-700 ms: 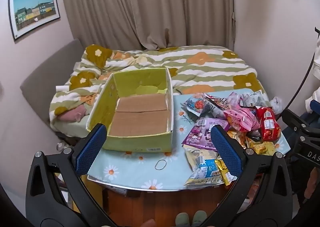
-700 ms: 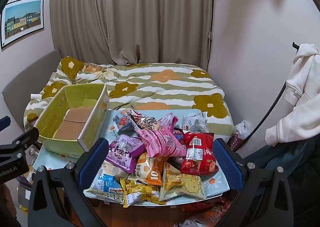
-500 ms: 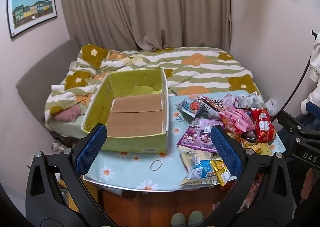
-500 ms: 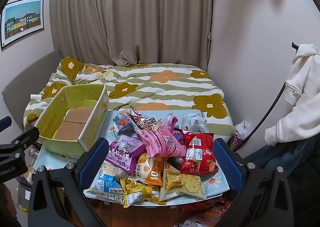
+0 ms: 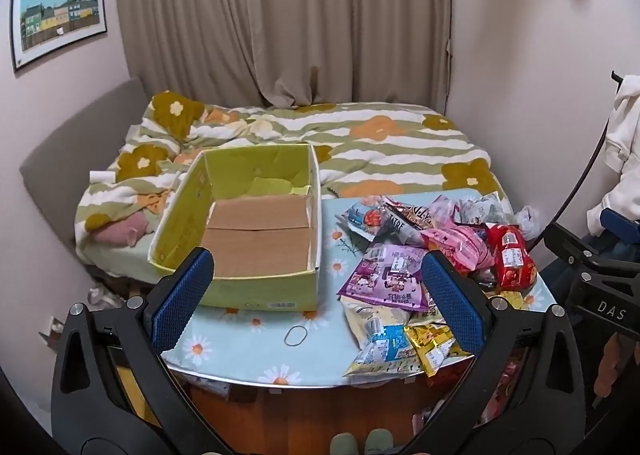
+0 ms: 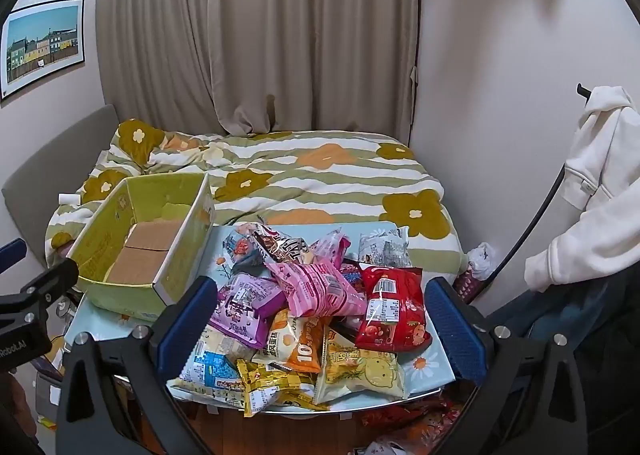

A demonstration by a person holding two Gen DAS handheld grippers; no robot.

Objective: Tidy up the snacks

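The snacks (image 6: pixel 316 311) lie in one messy heap on the right half of the surface (image 5: pixel 248 339), which has a daisy cloth on it. I can count about eleven packets, but some hide under others, so the number may be off. One is red (image 6: pixel 394 309), one pink (image 6: pixel 320 289), one purple (image 6: pixel 246 307), one orange (image 6: pixel 298 345). One green box (image 5: pixel 248 231) sits on the left half, open at the top, with just brown cardboard on its floor. One small rubber band (image 5: pixel 296 335) lies on the cloth in front of the box, near the front edge.

The left hand-held gripper (image 5: pixel 318 303) is wide open and grips nothing. The right hand-held gripper (image 6: pixel 320 329) is wide open too, above the heap, touching no packet.

Since a moment ago the left view has slid a little to the right, and the right view looks the same.

A few packets poke over the front edge of the surface. There is bare cloth between the box and the heap. The bed (image 6: pixel 320 175) is right behind.
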